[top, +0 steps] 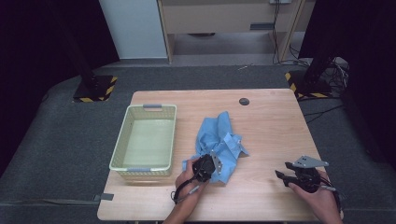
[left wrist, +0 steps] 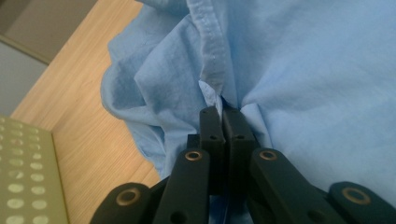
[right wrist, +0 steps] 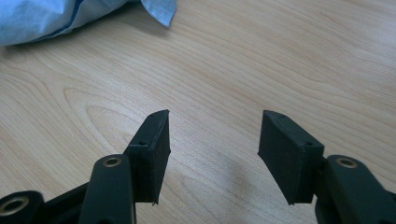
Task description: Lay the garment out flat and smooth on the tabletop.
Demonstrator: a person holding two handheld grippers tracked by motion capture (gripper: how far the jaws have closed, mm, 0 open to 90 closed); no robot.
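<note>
Blue shirt (left wrist: 299, 79) pinched tight in the left gripper (left wrist: 223, 111); right gripper (right wrist: 212, 140) gapes apart, should grab next.

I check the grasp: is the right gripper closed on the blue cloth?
No, the right gripper stands open over bare table, apart from the blue cloth.

Cloth (top: 219, 142) plain light blue, paler stitched hem, no print. Counter (top: 271, 126) light wood, wavy grain, one small dark round spot (top: 244, 101). Basket (top: 122, 149) pale yellow-green with rows of pale dots on the wall, grey handles. Both claws, left claw (left wrist: 222, 112) and right claw (right wrist: 214, 140), matte black with brass-coloured rivets. Floor (top: 56, 140) dark grey.
</note>
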